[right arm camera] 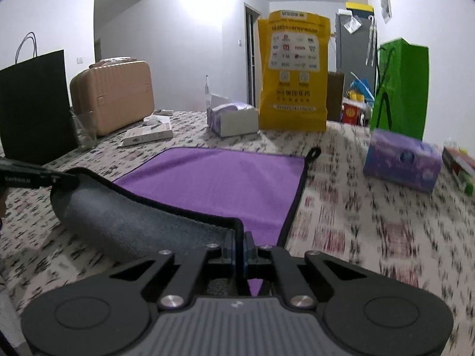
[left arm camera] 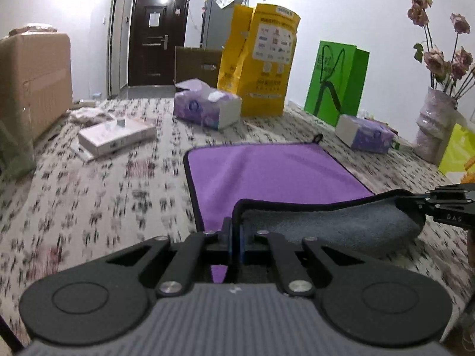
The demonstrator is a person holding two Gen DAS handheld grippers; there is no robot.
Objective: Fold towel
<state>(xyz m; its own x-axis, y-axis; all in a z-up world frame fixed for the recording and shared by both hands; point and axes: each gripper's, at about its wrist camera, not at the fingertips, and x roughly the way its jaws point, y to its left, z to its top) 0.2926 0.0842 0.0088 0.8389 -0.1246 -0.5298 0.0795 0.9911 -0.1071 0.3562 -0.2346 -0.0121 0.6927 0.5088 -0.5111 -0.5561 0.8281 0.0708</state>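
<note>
A: Where does the towel [left arm camera: 267,175] lie now?

B: It lies flat on the patterned tablecloth [left arm camera: 104,195], purple side up. Only the near edge is raised, and there the grey underside shows. This edge hangs between the two tools.

A: How do the tools stand?

B: The left gripper [left arm camera: 236,246] is pressed together on the near left corner. The right gripper [right arm camera: 240,249] pinches the near right corner in the same way. Neither is nearer; each has its own corner.

A: And which way should the fold go?

B: I judge forward, away from both tools. The far edge, with its small black loop [right arm camera: 314,152], lies straight ahead, before the tissue box [left arm camera: 207,106] and the yellow bag [left arm camera: 261,59]. The lifted edge runs left to right, so both grippers should travel together toward the far edge.
</note>
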